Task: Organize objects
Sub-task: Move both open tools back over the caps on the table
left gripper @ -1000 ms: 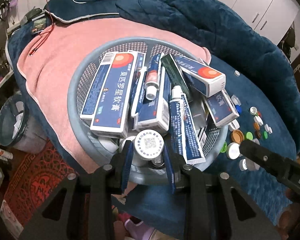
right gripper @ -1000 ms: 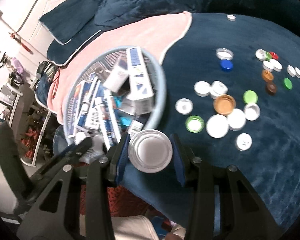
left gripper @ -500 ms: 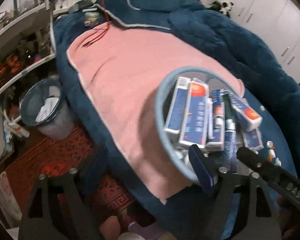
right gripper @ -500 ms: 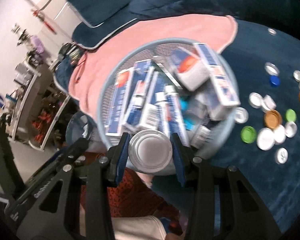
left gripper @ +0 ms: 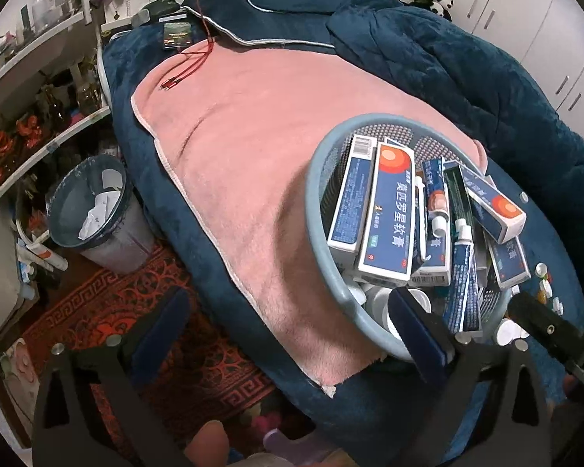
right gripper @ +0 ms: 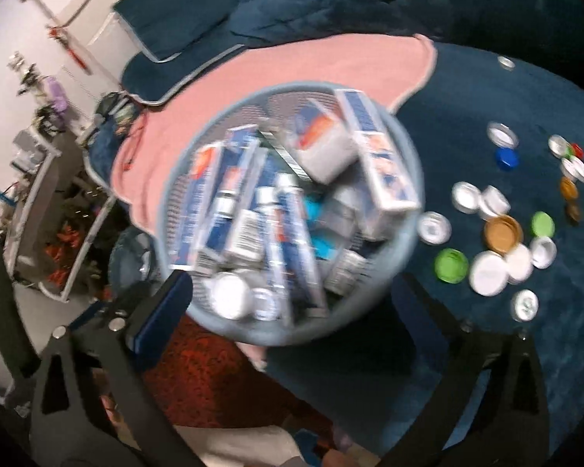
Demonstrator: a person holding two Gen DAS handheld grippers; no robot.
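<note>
Both our grippers opening, nothing between jaws: left gripper (left gripper: 288, 330) at the basket (left gripper: 315, 210) rim, right gripper (right gripper: 292, 303) over its near edge. Basket sits on the bed, crammed with boxes (left gripper: 387, 218) and tubes (left gripper: 461, 272). Loose caps (right gripper: 502, 233) beyond on the blanket: light, rigid, slippery, so we'd pinch across the rim.

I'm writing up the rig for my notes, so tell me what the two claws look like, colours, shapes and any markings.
Both look alike. The left claw has two black angular arms with triangular cut-outs and silver bolt heads, ending in flat fingers faced with dark blue pads. The right claw has the same black frame, bolts and blue pads. In the left view the right claw's black finger carries white lettering, too cropped to read. No cables or sleeves show.
</note>
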